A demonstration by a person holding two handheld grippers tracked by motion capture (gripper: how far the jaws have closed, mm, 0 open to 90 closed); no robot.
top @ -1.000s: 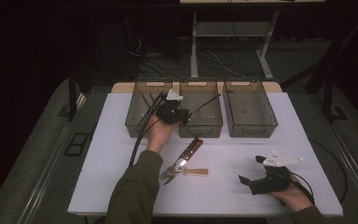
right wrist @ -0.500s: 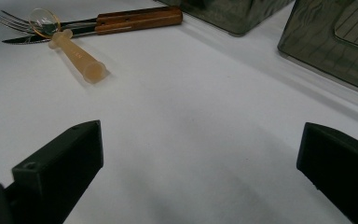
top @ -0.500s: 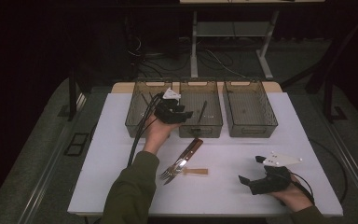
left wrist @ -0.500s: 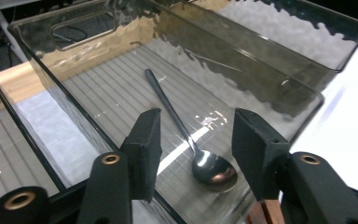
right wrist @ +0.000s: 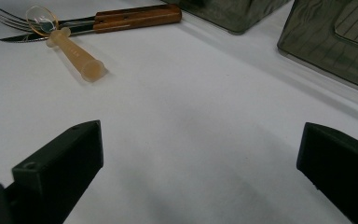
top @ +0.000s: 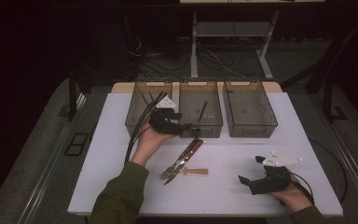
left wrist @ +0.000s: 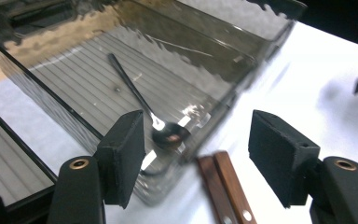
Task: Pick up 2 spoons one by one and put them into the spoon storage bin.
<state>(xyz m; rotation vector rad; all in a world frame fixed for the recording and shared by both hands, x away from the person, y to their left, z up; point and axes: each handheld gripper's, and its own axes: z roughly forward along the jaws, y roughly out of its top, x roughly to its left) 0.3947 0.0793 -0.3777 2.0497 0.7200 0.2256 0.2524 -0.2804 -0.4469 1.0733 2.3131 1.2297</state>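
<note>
At the far left, the left gripper (top: pixel 186 128) hovers at the near rim of the middle smoky clear plastic bin (top: pixel 200 110). Its jaws have just been opening and stand apart with nothing between them. The slim dark metal spoon (left wrist: pixel 147 109) lies inside that bin. Nearer, mid-table, two wooden-handled pieces of cutlery (top: pixel 182 159) touch a pale plastic spoon (top: pixel 194 171). At the near right, the right gripper (top: pixel 249 178) rests on the white table (top: pixel 121 149), jaws wide apart and empty.

Olive sleeve (top: pixel 121 193), black left gripper (top: pixel 190 130) with brass screws, grey three-cornered plate, black cables, black right gripper (top: pixel 249 170)
</note>
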